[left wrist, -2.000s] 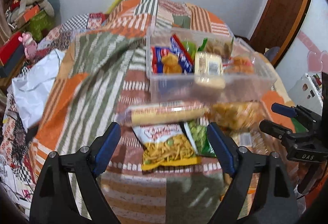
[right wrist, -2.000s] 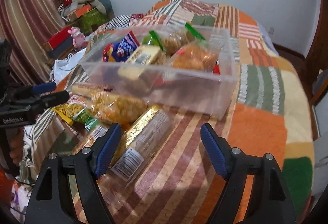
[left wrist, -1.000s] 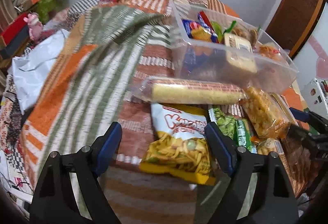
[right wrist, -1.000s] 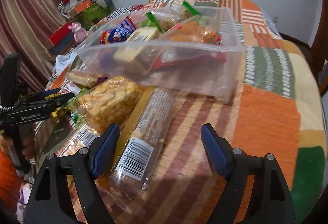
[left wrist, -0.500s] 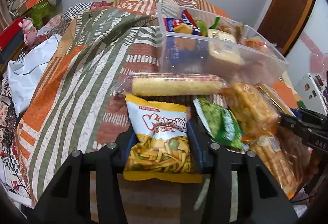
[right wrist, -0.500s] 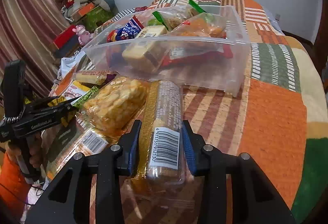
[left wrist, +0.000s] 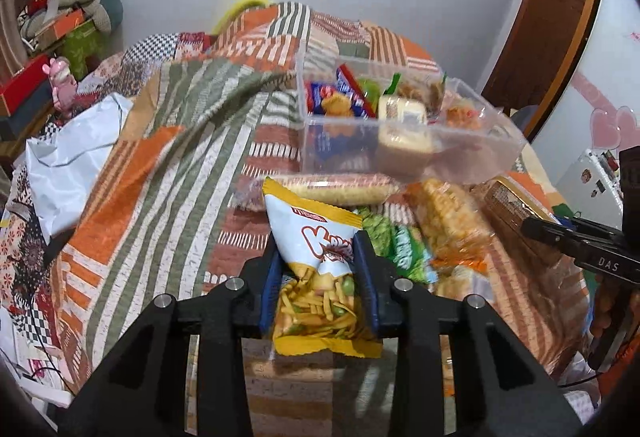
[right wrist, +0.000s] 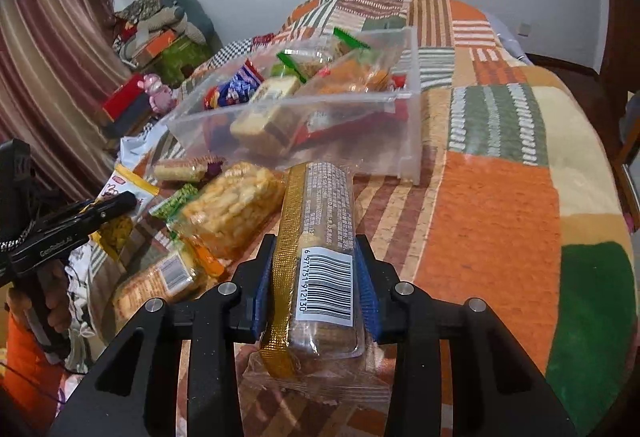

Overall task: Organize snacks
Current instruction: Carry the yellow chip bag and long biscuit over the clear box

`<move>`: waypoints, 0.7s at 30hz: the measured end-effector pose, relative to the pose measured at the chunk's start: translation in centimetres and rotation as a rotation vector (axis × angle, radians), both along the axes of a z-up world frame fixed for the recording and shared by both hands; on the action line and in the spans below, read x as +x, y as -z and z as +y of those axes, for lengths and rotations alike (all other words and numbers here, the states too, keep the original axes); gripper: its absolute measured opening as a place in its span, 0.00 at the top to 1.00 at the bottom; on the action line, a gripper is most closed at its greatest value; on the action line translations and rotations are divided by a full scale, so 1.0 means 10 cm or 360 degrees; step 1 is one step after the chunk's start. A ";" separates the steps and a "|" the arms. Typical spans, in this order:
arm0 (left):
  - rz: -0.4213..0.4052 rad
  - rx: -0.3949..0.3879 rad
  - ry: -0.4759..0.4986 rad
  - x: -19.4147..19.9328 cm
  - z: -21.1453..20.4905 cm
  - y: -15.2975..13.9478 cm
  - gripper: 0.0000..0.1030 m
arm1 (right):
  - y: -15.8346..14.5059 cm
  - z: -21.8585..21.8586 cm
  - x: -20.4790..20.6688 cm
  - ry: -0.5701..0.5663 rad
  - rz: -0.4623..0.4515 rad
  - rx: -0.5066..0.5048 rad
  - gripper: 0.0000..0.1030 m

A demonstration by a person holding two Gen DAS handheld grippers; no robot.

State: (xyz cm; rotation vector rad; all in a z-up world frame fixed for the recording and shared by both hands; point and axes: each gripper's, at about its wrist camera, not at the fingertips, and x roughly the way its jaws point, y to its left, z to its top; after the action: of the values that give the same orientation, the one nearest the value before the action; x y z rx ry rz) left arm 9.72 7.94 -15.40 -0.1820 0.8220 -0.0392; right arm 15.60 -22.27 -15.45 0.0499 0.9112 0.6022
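My left gripper [left wrist: 318,277] is shut on a yellow and white bag of snack sticks [left wrist: 316,257] and holds it lifted above the bed. My right gripper [right wrist: 314,277] is shut on a long clear pack of biscuits with a gold strip and a barcode [right wrist: 320,237], also lifted. A clear plastic bin [left wrist: 400,153] holding several snacks stands ahead on the patchwork bedspread; it also shows in the right wrist view [right wrist: 320,133]. Between the grippers and the bin lie a long wafer pack [left wrist: 336,189], a green pea bag [left wrist: 396,241] and a puffed-rice pack [right wrist: 232,205].
Another biscuit pack [right wrist: 156,281] lies near the bed's front edge. A white plastic bag [left wrist: 68,157] lies at the left edge of the bed. Boxes and cushions [left wrist: 52,25] are piled on the left by the wall. A wooden door [left wrist: 552,17] stands at the right.
Both grippers were open above the snacks, came down and shut, the left on the snack stick bag and the right on the biscuit pack. Both packs are now raised off the bedspread.
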 end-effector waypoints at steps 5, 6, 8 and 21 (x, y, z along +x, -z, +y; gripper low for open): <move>-0.0073 -0.0026 0.0009 0.01 -0.02 -0.19 0.67 | -0.14 -0.05 -0.02 0.0025 -0.0065 0.0042 0.67; -0.0086 -0.0029 0.0012 0.01 -0.02 -0.22 0.67 | -0.18 -0.06 -0.02 0.0028 -0.0081 0.0049 0.67; -0.0117 -0.0032 0.0013 0.04 -0.04 -0.29 0.67 | -0.24 -0.05 -0.02 0.0036 -0.0114 0.0058 0.67; -0.0232 -0.0025 0.0044 0.35 -0.12 -0.54 0.67 | -0.54 0.00 0.16 0.0078 -0.0256 0.0154 0.67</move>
State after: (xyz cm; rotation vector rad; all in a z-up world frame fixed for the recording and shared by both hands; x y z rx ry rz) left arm 13.20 6.72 -9.98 -0.1807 0.6788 -0.0841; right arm 17.20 -22.31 -10.02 0.1091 0.7229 0.5958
